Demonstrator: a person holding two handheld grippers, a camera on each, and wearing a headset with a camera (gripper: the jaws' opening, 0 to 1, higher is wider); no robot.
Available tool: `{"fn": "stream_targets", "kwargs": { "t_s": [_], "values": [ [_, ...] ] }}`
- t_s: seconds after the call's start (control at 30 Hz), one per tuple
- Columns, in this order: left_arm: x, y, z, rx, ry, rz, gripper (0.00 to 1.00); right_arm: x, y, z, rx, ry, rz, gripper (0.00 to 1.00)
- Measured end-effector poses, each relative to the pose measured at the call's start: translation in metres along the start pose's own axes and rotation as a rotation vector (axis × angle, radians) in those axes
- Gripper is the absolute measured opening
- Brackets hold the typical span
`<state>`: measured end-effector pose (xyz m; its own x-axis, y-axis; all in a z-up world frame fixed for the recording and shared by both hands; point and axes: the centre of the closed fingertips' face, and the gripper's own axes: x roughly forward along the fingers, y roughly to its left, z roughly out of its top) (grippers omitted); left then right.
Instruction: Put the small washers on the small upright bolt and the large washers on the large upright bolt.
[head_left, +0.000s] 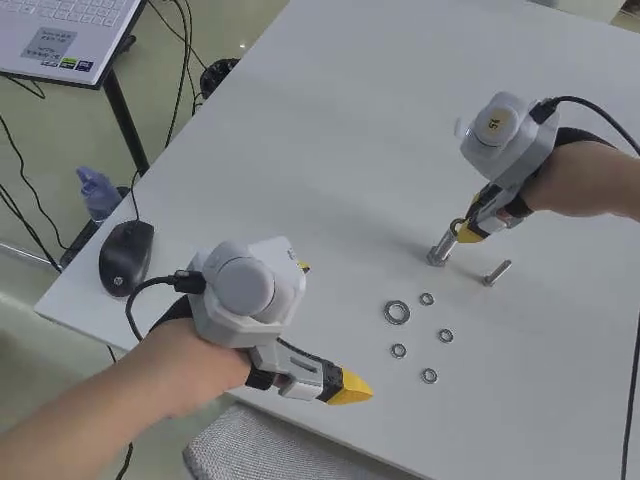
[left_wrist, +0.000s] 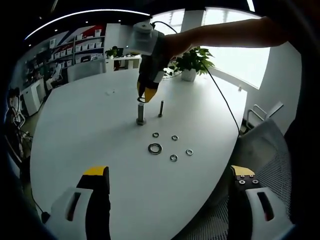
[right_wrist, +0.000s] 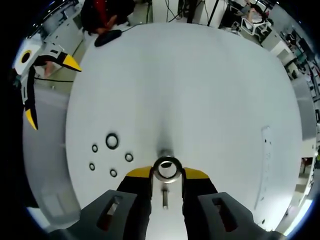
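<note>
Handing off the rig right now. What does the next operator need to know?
Left claw: open, empty, near the table's front edge.
Right claw: shut on the held large washer, at the top of the large bolt.
On the table: loose large washer, four small washers. The small bolt looks bare.
Done: none released yet.
Left: drop this one, then the other five.

The table (head_left: 330, 130) is smooth, matt white; the loose large washer (head_left: 397, 313), small washers (head_left: 427, 299) and large upright bolt (head_left: 440, 247) on it are bare silvery metal with a dull shine, the gripped washer (right_wrist: 167, 168) brighter. The left tongs (head_left: 348, 387) and right tongs (head_left: 462, 232) have smooth pale-grey plastic housings and glossy yellow tips. The mouse (head_left: 126, 256) is satiny black plastic, the chair seat (head_left: 250, 450) coarse grey woven cloth.
</note>
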<state>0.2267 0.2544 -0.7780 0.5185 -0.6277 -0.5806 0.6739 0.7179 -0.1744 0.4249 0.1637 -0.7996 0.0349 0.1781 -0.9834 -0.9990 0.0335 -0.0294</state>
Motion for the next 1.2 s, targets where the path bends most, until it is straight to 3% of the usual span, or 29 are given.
{"fn": "stream_targets", "kwargs": {
  "t_s": [0.3,0.63,1.0,1.2],
  "values": [
    [-0.002,0.002,-0.003,-0.003,0.012,0.002,0.98,0.011,0.005,0.004,-0.011,0.021,0.019,0.22],
    [-0.001,-0.002,-0.002,0.005,0.018,-0.011,0.96,0.018,0.006,0.004,-0.032,0.036,0.009,0.22],
    [-0.006,0.002,0.003,0.012,0.005,0.002,0.93,0.028,0.008,0.002,-0.060,0.056,0.001,0.22],
    [-0.008,0.003,0.000,0.006,0.014,0.004,0.92,0.034,0.010,0.001,-0.059,0.061,0.005,0.22]
  ]
}}
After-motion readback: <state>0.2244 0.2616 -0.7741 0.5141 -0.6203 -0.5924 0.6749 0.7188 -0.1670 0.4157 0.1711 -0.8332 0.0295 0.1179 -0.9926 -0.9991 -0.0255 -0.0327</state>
